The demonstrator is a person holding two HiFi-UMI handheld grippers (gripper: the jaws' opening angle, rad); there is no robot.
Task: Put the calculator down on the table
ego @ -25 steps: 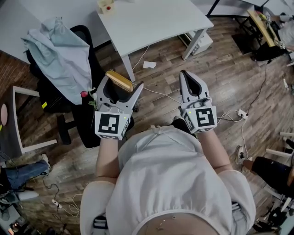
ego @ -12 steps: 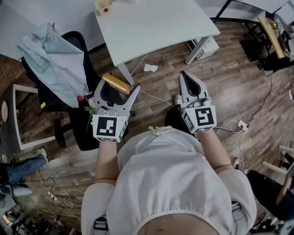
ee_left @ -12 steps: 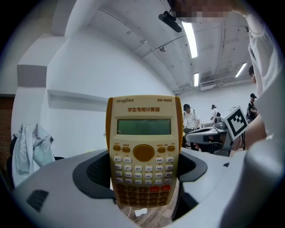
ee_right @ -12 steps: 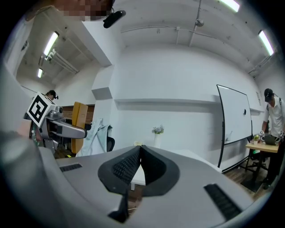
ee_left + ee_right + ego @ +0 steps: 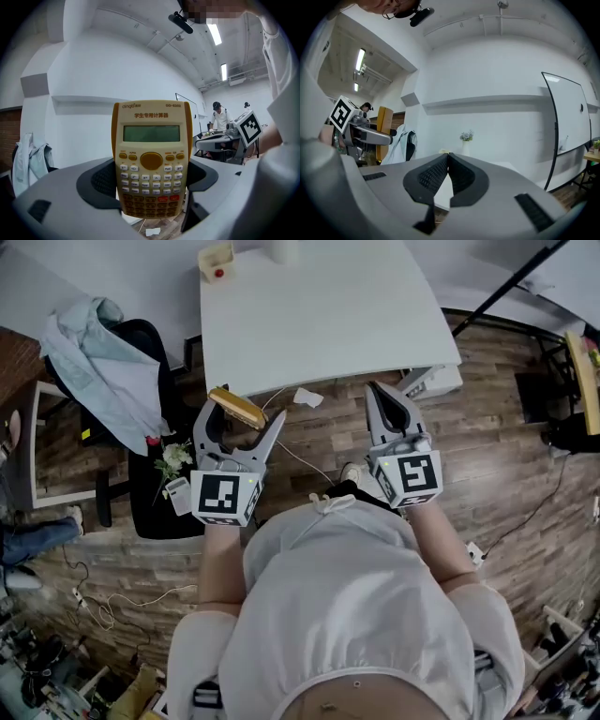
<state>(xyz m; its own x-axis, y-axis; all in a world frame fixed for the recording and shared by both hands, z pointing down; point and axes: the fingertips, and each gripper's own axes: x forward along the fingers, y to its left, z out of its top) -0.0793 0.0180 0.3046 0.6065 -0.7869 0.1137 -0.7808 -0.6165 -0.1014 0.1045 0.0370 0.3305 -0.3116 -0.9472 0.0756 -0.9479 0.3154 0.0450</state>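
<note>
My left gripper (image 5: 239, 414) is shut on a yellow scientific calculator (image 5: 238, 408), held across its jaw tips just short of the white table's (image 5: 319, 306) near edge. In the left gripper view the calculator (image 5: 152, 159) stands upright between the jaws, screen and keys facing the camera. My right gripper (image 5: 382, 393) is shut with nothing in it, its tips near the table's front edge; in the right gripper view its pads (image 5: 454, 171) meet at the tips, the table beyond them.
A small yellow box (image 5: 217, 261) and a white vase base (image 5: 282, 249) stand at the table's far side. A black chair with a pale jacket (image 5: 94, 357) is to the left. Cables and a paper scrap (image 5: 307, 397) lie on the wood floor.
The view has closed in on the table, whose near edge now lies just ahead of both grippers. The left gripper still holds the calculator; the right stays shut.
</note>
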